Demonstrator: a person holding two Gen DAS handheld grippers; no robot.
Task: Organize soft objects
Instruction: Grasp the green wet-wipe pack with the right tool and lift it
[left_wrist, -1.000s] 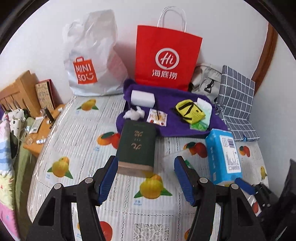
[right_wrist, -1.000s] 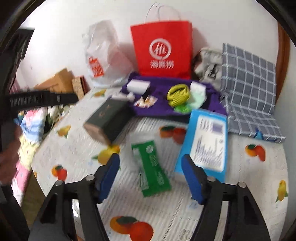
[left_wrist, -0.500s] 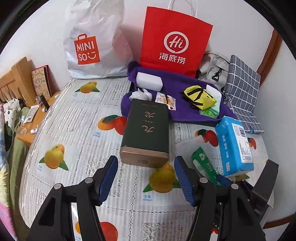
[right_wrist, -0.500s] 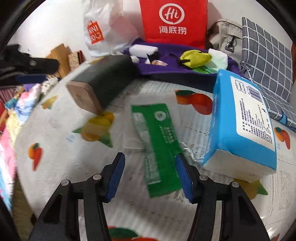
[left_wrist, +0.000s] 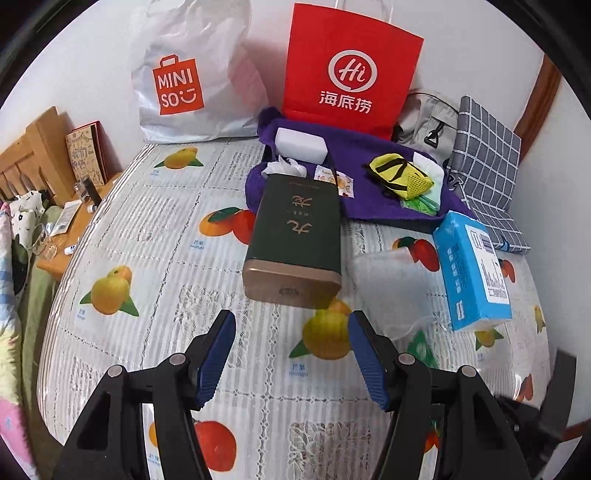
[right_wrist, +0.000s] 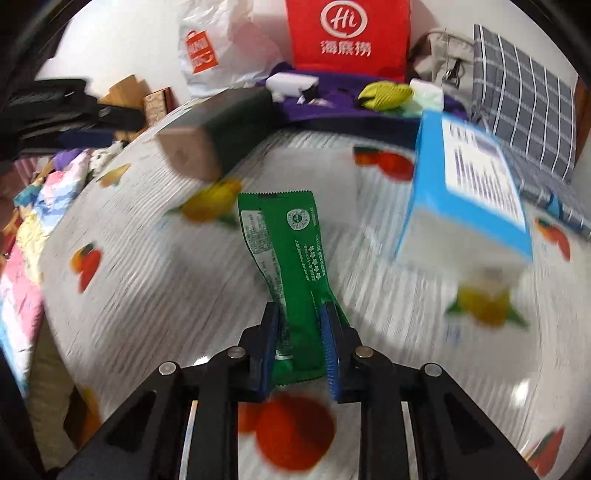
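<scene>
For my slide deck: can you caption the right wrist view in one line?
Right gripper clamps a green sachet above the fruit-print tablecloth, beside a blue tissue pack.

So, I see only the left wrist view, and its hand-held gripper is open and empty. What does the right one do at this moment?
Observer: The right hand-held gripper is shut on a green packet.
Operator: At which part does it hold the packet?
Observer: At the near end. The far toothed edge points toward the dark green box.
Operator: Does the blue tissue pack touch the packet?
Observer: No, the blue tissue pack lies apart from it, on its right side.
</scene>
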